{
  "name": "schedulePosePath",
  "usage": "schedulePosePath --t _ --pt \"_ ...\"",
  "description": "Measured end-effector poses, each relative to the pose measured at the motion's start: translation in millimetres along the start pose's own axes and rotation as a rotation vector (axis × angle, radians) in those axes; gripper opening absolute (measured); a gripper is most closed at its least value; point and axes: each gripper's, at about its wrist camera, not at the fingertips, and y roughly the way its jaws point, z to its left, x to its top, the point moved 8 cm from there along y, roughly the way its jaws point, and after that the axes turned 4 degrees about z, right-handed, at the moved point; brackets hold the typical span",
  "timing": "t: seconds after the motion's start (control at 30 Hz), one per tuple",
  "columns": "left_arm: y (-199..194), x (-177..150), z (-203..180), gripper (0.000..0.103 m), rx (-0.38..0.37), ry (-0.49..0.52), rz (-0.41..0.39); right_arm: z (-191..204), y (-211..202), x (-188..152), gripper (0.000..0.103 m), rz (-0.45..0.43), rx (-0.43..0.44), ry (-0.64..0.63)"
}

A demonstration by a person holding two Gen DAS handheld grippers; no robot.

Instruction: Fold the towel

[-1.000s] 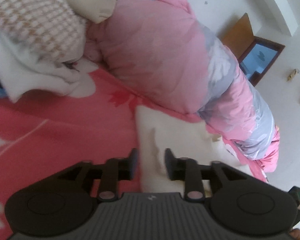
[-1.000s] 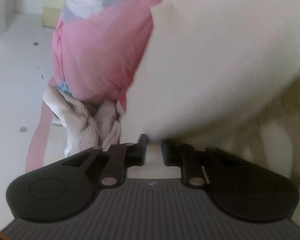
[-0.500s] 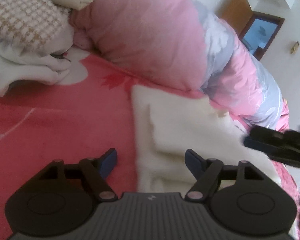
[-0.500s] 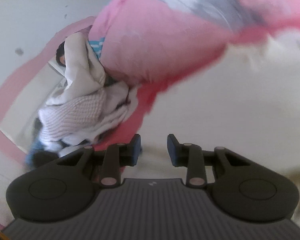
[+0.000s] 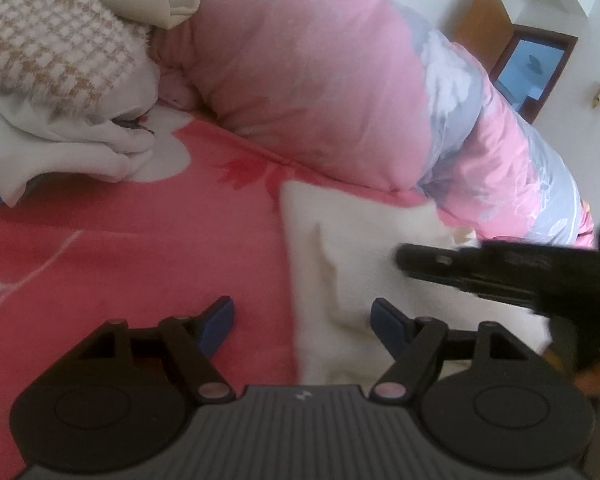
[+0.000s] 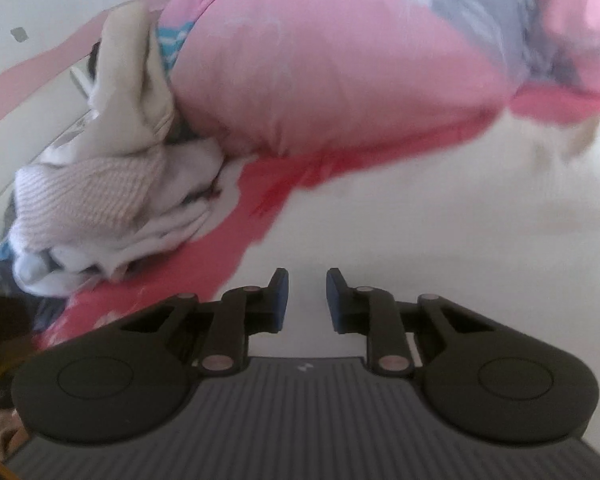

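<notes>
since the cream towel (image 5: 364, 264) already lies doubled on the pink bedspread (image 5: 140, 248), one fold looks done; left gripper (image 5: 302, 320) gapes empty over its edge, right gripper (image 6: 303, 300) is closing on nothing.

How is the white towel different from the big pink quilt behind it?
The white towel is plain cream, while the pink quilt has grey and white patches. The towel lies low and nearly flat on the red blanket; the quilt is puffed up in a tall heap. The towel looks much smaller than the quilt. Both are soft cloth lying on the same blanket.
</notes>
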Motion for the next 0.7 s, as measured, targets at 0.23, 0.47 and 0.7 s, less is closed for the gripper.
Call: schedulePosePath --t 0.23,0.47,0.7 --pt "0.0 -1.4 0.1 0.077 0.002 0.006 0.0 -10.5 30.1 3.0 0.018 0.024 0.047 0.086" --pt "-2.2 -1.9 0.4 0.077 0.001 0.0 -0.01 -37.7 -51.5 -6.2 0.02 -0.083 0.038 0.162" --pt "-35.3 9.7 -7.9 0.077 0.012 0.016 -0.14 -82.7 -166.2 -58.1 0.02 -0.212 -0.065 0.257"
